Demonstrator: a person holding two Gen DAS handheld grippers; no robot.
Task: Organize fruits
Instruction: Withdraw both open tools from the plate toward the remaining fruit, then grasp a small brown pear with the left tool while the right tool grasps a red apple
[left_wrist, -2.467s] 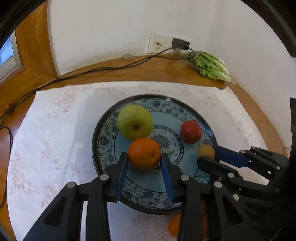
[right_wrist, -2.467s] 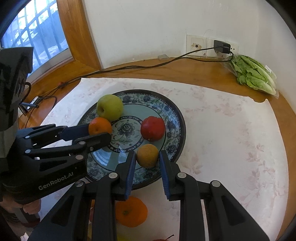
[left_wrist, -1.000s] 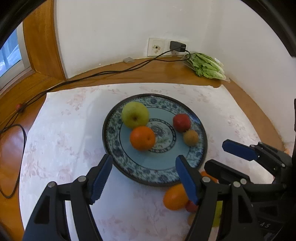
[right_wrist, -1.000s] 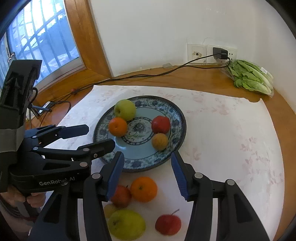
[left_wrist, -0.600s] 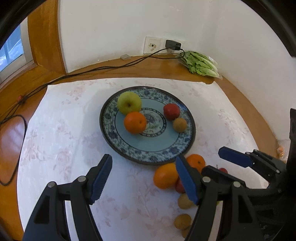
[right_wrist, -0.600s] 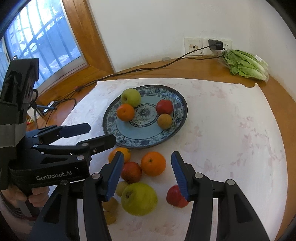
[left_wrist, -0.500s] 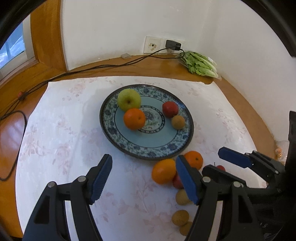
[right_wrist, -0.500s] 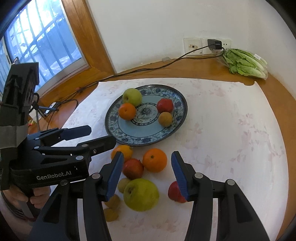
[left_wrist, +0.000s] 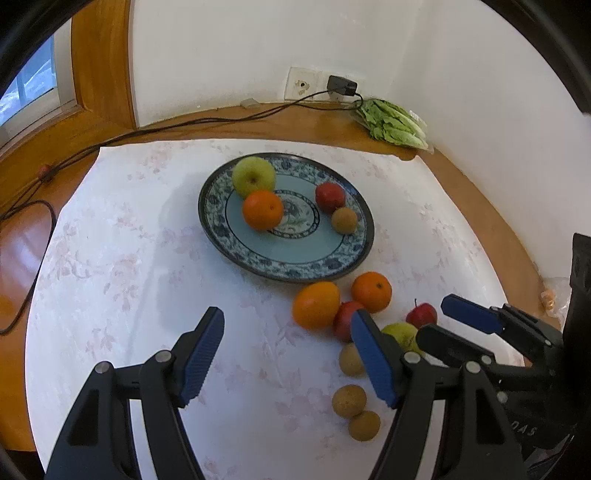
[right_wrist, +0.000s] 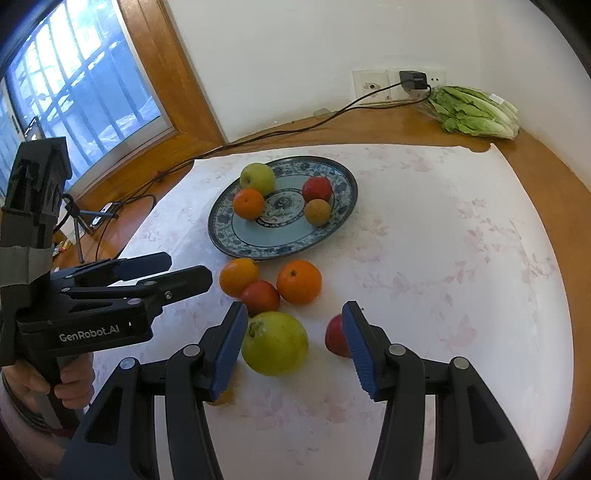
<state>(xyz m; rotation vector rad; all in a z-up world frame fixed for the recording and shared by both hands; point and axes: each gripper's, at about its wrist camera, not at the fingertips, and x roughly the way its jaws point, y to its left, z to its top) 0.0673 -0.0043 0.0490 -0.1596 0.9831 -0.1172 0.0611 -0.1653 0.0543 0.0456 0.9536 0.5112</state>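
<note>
The right tool (right_wrist: 293, 345) hangs above the worktop with its blue-padded fingers (right_wrist: 359, 350) spread wide and nothing between them; directly below the gap lies a large green apple (right_wrist: 274, 343), and a small red apple (right_wrist: 335, 336) sits half hidden behind the right finger. The left tool (left_wrist: 286, 354) is likewise spread and empty, hovering over bare white floral cloth (left_wrist: 129, 266), with the loose fruit just off its right finger. Beyond the green apple a cluster rests on the cloth: a red fruit (right_wrist: 260, 297) touching an orange (right_wrist: 238, 276) on its left and close beside a second orange (right_wrist: 299, 281) on its right. In the left wrist view three small brown round fruits (left_wrist: 349, 400) lie nearest the camera, perhaps longans, though the fisheye blur leaves that unsure. Just past the cluster stands a blue patterned plate (right_wrist: 236, 236) already carrying four pieces: a green apple (right_wrist: 257, 178) at the far left rim touching an orange (right_wrist: 248, 203), and, apart from these, a red fruit (right_wrist: 317, 188) touching a small brown fruit (right_wrist: 317, 212). Farther back, on the bare wood, a bagged lettuce (right_wrist: 474, 110) lies against the wall beside a socket with a black plug (right_wrist: 413, 80), its cable trailing leftward toward the window (right_wrist: 74, 85).
</note>
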